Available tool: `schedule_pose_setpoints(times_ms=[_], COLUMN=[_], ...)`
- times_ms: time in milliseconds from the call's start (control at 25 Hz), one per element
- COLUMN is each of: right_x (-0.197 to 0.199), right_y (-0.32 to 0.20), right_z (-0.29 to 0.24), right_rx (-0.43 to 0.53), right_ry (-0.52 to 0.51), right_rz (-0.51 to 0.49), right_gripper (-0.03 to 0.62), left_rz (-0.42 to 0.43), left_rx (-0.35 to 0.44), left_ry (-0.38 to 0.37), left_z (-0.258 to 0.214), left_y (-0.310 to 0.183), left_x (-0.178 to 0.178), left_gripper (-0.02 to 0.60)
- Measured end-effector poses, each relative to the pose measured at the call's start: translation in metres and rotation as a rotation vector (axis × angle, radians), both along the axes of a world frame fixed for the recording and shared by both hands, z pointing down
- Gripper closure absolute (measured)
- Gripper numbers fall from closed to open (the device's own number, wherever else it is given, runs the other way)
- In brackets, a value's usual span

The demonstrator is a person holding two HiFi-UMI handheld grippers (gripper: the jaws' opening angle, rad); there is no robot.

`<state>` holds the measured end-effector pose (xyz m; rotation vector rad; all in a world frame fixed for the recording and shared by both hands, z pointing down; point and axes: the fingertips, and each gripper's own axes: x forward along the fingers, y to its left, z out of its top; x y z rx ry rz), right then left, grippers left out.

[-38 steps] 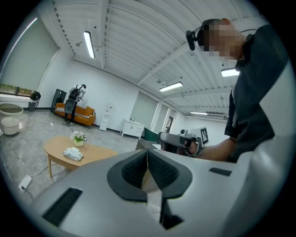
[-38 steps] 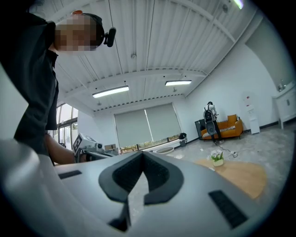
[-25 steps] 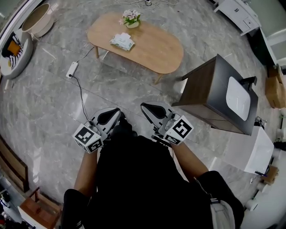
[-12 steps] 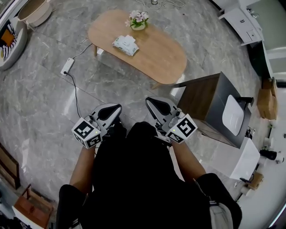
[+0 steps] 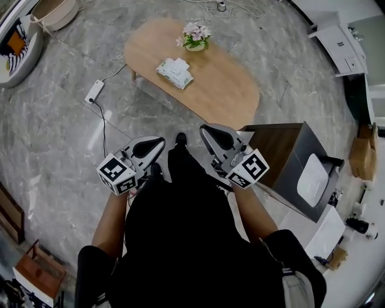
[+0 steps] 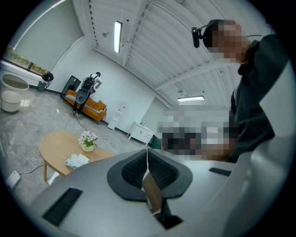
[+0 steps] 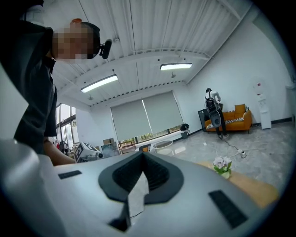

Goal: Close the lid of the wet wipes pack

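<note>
The wet wipes pack [image 5: 175, 71], pale green and white, lies on the oval wooden coffee table [image 5: 222, 90], just in front of a pot of flowers [image 5: 196, 36]. It is too small to tell how its lid stands. My left gripper [image 5: 157, 142] and right gripper [image 5: 207, 129] are held side by side over the floor, well short of the table, both shut and holding nothing. In the left gripper view the pack [image 6: 77, 160] shows on the table beyond the shut gripper [image 6: 147, 150]. The right gripper [image 7: 142, 152] hides the pack; only the flowers [image 7: 222, 165] show there.
A dark wooden side cabinet [image 5: 283, 150] with a white device on top stands close at my right. A power strip [image 5: 95, 91] and its cable lie on the marble floor left of the table. A round basket [image 5: 54, 9] sits far left.
I have walked toward the table with both grippers carried along, still shut. The table and pack have come lower and nearer in the head view, and the cabinet has slid to my right side.
</note>
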<state>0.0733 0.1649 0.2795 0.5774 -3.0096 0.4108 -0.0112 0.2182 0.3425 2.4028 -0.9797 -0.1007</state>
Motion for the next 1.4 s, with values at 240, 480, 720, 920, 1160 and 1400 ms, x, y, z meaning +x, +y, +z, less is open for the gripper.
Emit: schedule_pose_setpoints(times_ms=[240,480,720,920,1160,1400], right_x=[0.013,0.031,0.030,0.010,-0.034,-0.073], right_y=[-0.087,-0.156,-0.197,-0.235,-0.276,-0.310], right_z=[0.002,0.012,0.030,0.039,0.035,0.037], right_rx=[-0.025,-0.058,-0.108,-0.107,-0.113,-0.094], right_ry=[-0.053,-0.084,-0.086,-0.065,-0.018,0.053], right_rz=[-0.044,-0.035,-0.002,0.068,0.180,0.244], right_gripper=[0.586,0.586,0.585,0.585,0.585,0.586], left_rz=[-0.025,-0.079,-0.003,0.031,0.130,0.206], left_rx=[0.020,0.041,-0.007,-0.010,-0.009,0.005], left_ry=[-0.051,-0.087,-0.104,-0.121,-0.079,-0.043], left_z=[-0.021,-0.035,-0.020,0.001,0.009,0.012], left_y=[-0.094,-0.166,-0.201,-0.242,-0.298,-0.349], left_x=[0.017,0.023,0.024,-0.017,-0.068,-0.109], left_gripper=[0.563,0.563,0.563,0.563,0.563,0.563])
